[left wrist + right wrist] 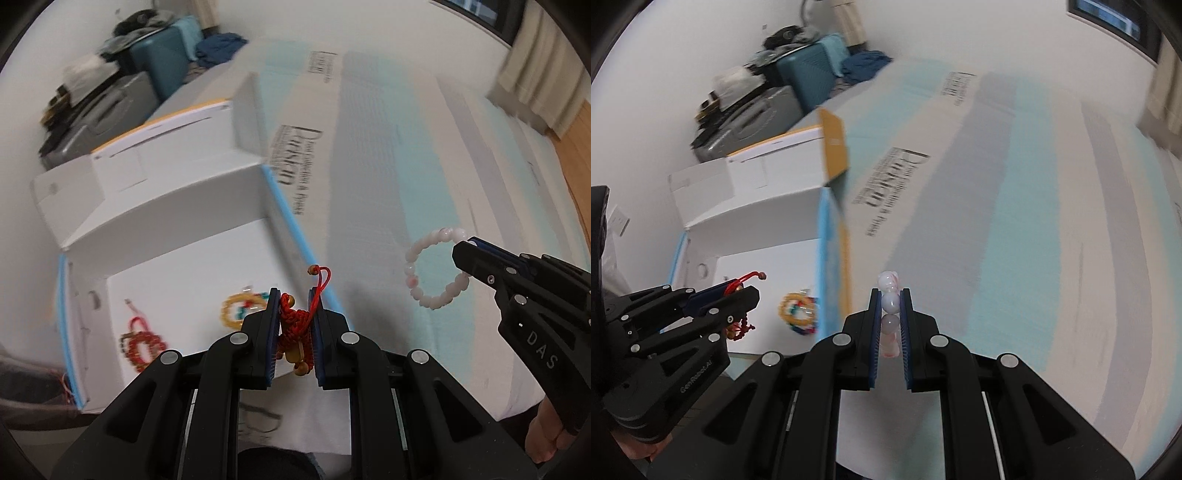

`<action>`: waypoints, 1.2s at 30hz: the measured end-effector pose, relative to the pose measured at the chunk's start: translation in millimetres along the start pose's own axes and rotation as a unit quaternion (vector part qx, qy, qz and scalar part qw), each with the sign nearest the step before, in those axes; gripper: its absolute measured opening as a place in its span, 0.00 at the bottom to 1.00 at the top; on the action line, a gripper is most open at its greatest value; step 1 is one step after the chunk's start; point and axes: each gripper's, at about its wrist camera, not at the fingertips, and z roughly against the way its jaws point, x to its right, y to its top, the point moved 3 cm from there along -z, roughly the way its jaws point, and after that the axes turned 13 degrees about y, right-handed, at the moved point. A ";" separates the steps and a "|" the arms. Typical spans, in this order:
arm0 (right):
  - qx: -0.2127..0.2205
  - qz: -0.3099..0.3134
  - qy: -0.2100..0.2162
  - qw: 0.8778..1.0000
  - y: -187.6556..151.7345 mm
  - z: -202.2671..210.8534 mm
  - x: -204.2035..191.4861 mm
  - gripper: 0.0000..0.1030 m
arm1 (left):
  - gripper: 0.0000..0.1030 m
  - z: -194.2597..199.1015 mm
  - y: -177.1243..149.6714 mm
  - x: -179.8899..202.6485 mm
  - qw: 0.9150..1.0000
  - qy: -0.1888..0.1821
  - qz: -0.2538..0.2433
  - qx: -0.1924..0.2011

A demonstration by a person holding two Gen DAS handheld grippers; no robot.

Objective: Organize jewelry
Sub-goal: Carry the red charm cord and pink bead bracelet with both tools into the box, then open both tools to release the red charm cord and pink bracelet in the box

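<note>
My left gripper is shut on a red braided cord bracelet with wooden beads, held above the right edge of an open white box. Inside the box lie a yellow bead bracelet and a red bead bracelet. My right gripper is shut on a pale pink and white bead bracelet, held above the striped bed cover. In the left wrist view that bracelet hangs as a ring from the right gripper. The left gripper shows over the box in the right wrist view.
The box stands on a bed cover with pale blue and grey stripes and printed text. Suitcases and piled clothes stand by the wall at the far left. A curtain hangs at the far right.
</note>
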 end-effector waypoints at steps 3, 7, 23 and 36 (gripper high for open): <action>-0.004 0.016 0.012 1.000 6.3 -12.2 -27.9 0.09 | 0.14 -3.4 -2.5 -25.4 1.000 0.010 0.015 -0.005; -0.017 0.036 0.025 0.999 10.2 -35.4 -61.4 0.09 | 0.14 -16.5 -13.0 -59.0 0.999 0.023 0.041 -0.020; -0.103 0.053 0.035 0.993 -9.4 -147.9 -112.5 0.09 | 0.14 -104.1 -45.9 -131.9 0.988 0.065 0.096 -0.105; -0.135 0.042 0.022 0.990 -17.0 -191.6 -100.0 0.09 | 0.17 -145.9 -55.2 -137.9 0.984 0.065 0.096 -0.135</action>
